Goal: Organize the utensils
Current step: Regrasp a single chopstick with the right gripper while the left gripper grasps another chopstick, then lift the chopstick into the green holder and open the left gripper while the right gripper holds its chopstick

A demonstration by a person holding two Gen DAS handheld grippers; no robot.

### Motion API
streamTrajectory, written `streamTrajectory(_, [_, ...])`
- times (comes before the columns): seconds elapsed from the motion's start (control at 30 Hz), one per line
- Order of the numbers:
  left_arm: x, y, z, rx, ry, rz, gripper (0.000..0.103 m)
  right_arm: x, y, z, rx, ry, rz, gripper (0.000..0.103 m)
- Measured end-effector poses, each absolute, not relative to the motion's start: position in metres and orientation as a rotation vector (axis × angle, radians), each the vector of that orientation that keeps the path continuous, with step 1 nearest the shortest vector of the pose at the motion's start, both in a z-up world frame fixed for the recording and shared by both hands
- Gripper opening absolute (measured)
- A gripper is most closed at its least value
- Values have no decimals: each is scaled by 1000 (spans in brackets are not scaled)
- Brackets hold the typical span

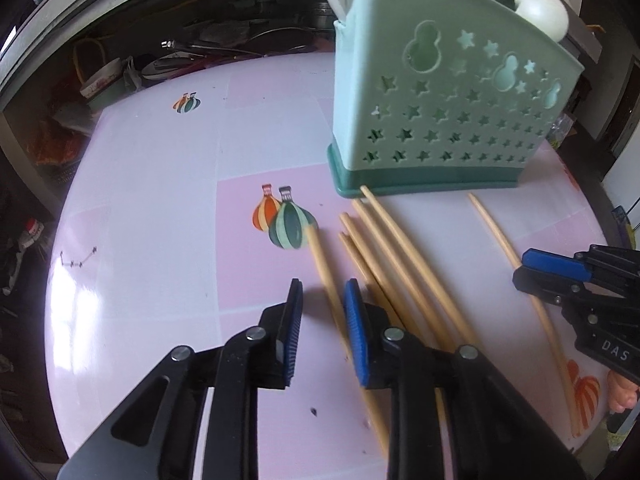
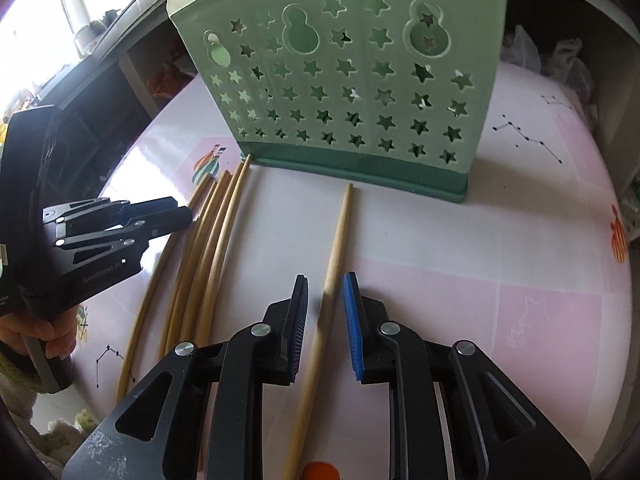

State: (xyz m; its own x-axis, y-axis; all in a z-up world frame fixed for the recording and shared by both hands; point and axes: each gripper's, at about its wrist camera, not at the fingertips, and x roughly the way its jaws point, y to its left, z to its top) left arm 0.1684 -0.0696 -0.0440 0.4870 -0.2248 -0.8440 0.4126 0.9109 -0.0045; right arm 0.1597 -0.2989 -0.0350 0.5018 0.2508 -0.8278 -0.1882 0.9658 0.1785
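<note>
A green utensil holder (image 1: pixel 440 112) with star cutouts stands on the pink table; it also shows in the right wrist view (image 2: pixel 352 80). Several wooden chopsticks (image 1: pixel 384 248) lie in front of it. My left gripper (image 1: pixel 322 300) is open, its jaws on either side of the leftmost chopstick (image 1: pixel 324 268). A single chopstick (image 2: pixel 336 248) lies apart to the right. My right gripper (image 2: pixel 325 300) is open with its jaws on either side of that chopstick. The right gripper shows in the left wrist view (image 1: pixel 552 272), and the left gripper in the right wrist view (image 2: pixel 176 212).
The table (image 1: pixel 160 200) has a pink cloth with balloon prints (image 1: pixel 284 220). White spoons (image 1: pixel 540 12) stick out of the holder. Clutter and bags lie beyond the table's far edge (image 2: pixel 560 64). The chopstick bundle (image 2: pixel 208 248) lies left of my right gripper.
</note>
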Motion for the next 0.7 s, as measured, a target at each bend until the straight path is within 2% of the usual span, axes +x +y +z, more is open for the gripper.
streamTrajectory(0.17, [174,-71,-45,217,981,-361,10,166,-286,-33,-18,996,230,16])
streamTrajectory(0.23, [175,-68,-45,189,976,-353,9,167,-280,-33,-64,980,205,7])
streamTrajectory(0.33, [175,-61,-46,127,965,-348,6,170,-277,-34,-63,966,185,5])
streamTrajectory(0.53, [159,-48,-25,38,847,-362,6,171,-288,-30,52,958,166,5])
streamTrajectory(0.7, [134,-37,9,-30,727,-398,6,160,-300,-4,143,879,188,4])
